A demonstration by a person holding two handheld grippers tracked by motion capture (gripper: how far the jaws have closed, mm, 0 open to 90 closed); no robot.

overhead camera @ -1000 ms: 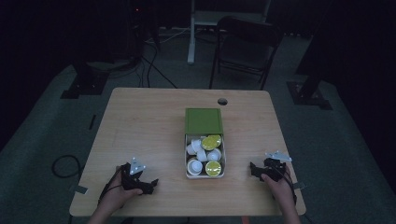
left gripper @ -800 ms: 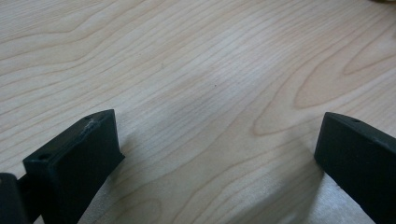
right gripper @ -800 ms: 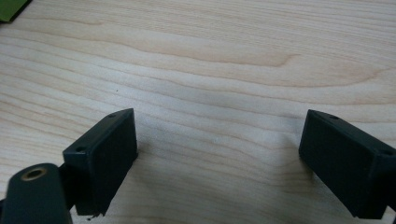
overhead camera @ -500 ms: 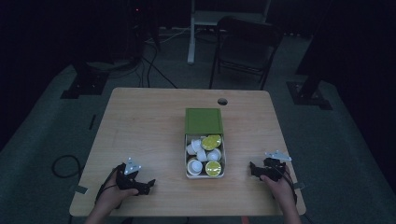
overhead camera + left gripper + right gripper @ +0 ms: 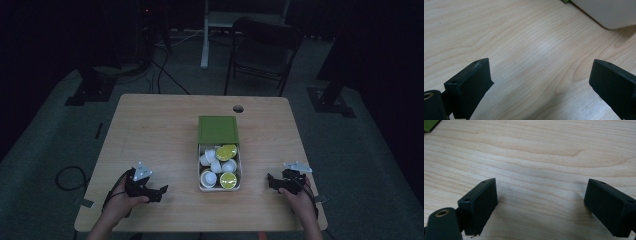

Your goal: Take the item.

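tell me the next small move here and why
Probably bring the left gripper toward the open box of small cups. Both grippers sit on the table apart from the box, jaws open with nothing between them; the left jaws have just been closing a little. The left gripper view has the box's pale corner ahead, so it seems aimed there. The right gripper can wait.

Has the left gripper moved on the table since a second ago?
Yes, slightly. In the high view the left gripper has edged along the table toward the white box. Its jaws have just been closing a little, nothing between them.
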